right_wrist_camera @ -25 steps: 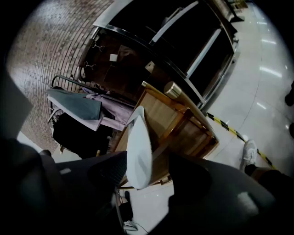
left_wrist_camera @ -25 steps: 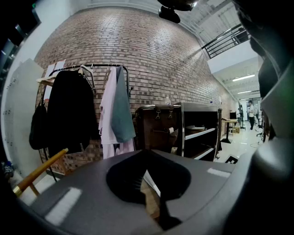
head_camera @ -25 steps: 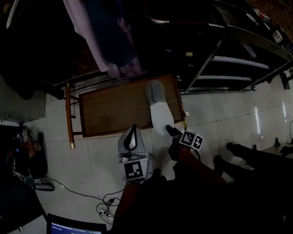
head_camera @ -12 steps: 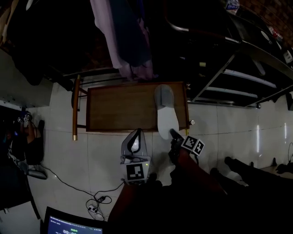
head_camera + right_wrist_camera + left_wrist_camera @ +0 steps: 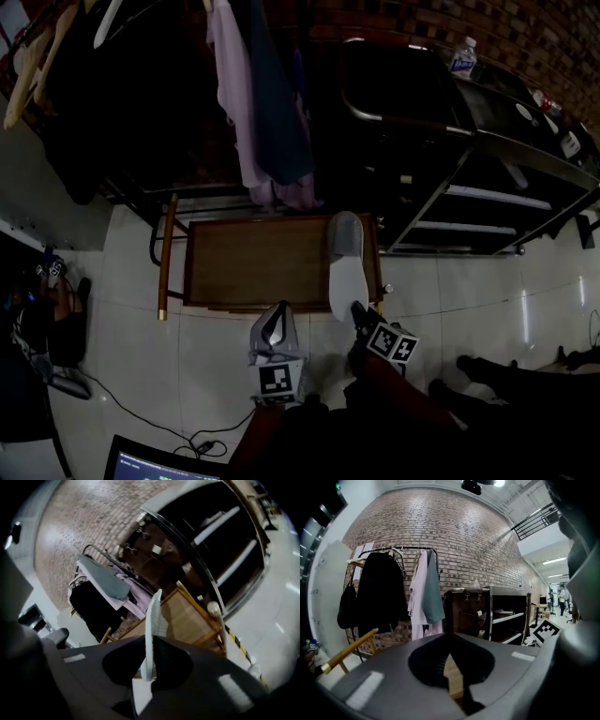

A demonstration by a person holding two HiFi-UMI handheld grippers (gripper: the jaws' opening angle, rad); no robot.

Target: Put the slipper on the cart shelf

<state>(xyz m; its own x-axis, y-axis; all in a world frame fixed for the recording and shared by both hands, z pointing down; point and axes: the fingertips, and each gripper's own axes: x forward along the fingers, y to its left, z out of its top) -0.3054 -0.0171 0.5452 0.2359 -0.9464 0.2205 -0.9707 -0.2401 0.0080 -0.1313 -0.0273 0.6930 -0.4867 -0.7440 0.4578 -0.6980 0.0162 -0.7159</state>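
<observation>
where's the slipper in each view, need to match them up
head view: slipper just right of centre, overlapping the right end of the wooden cart.
left gripper view: cannot make it out; the pale blur at right may be it.
right gripper view: slipper low centre, edge-on, a thin white strip.
landmark: wooden cart, its handle low left in left gripper view, its top beside that strip.

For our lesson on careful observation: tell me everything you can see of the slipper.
The slipper is slim, with a white footbed and a grey toe band at its far end; it looks like soft foam. It extends lengthwise over the right edge of the wooden cart shelf. The right gripper, whose jaws have just been closing, pinches its near heel end.
</observation>
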